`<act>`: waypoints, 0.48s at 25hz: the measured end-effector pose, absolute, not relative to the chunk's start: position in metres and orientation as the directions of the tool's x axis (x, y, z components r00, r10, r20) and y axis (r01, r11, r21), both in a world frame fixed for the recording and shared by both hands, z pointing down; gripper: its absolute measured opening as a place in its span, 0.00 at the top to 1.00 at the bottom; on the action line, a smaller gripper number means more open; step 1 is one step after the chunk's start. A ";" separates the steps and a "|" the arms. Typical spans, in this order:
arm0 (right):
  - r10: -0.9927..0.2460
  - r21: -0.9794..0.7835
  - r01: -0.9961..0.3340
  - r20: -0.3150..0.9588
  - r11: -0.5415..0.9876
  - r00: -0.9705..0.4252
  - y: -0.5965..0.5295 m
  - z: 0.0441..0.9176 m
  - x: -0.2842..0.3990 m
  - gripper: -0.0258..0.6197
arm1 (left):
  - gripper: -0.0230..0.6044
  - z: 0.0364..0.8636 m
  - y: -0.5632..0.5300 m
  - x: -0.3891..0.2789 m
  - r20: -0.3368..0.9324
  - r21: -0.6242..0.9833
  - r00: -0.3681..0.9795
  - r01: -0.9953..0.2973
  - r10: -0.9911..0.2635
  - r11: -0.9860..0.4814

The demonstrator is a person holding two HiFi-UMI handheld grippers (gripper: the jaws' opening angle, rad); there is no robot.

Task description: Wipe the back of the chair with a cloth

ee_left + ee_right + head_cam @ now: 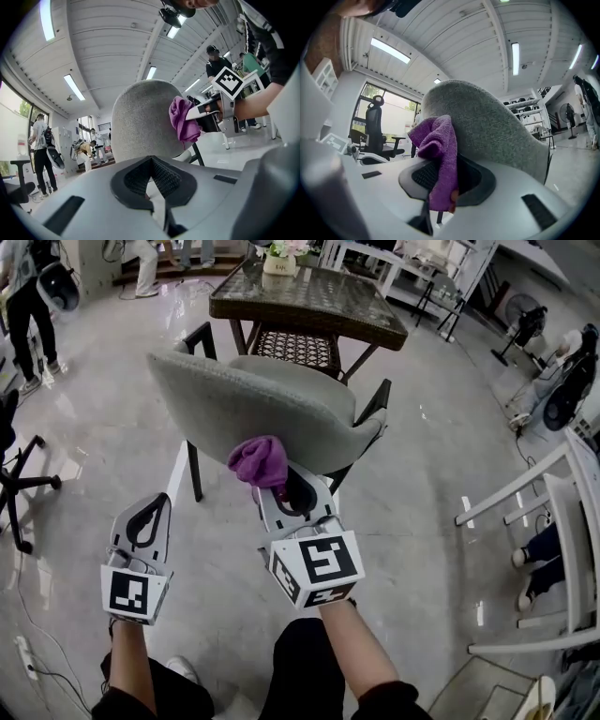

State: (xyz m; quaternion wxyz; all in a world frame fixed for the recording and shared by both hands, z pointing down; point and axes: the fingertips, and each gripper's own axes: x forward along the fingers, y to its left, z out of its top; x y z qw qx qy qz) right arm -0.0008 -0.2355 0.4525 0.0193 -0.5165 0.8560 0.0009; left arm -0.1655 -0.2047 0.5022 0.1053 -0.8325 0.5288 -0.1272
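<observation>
A grey upholstered chair stands with its back (244,409) toward me. A purple cloth (259,463) is bunched against the lower middle of that back, and my right gripper (278,487) is shut on it. In the right gripper view the cloth (439,150) hangs over the jaws, touching the chair back (497,122). My left gripper (157,502) is shut with nothing in it, low and to the left of the chair, apart from it. The left gripper view shows its jaws (151,161) closed below the chair back (138,122), with the cloth (183,119) and the right gripper (213,110) to the right.
A glass-topped wicker table (356,310) stands just beyond the chair. A white slatted chair (553,512) is at the right, a black office chair base (19,486) at the left. People stand at the far left and top. A cable (28,652) lies on the floor at lower left.
</observation>
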 end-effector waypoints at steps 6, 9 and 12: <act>-0.887 -0.025 -0.888 -0.064 0.459 -0.457 -0.239 0.455 0.022 0.81 | 0.95 0.513 -0.200 -0.157 0.091 -0.349 0.430 -0.831 -0.898 -0.433; -0.898 -0.025 -0.899 -0.073 0.437 -0.434 -0.237 0.454 0.047 0.81 | 0.95 0.517 -0.194 -0.154 0.103 -0.358 0.430 -0.825 -0.897 -0.437; -0.911 -0.040 -0.913 -0.087 0.407 -0.402 -0.236 0.452 0.078 0.81 | 0.95 0.519 -0.189 -0.150 0.103 -0.364 0.434 -0.821 -0.895 -0.440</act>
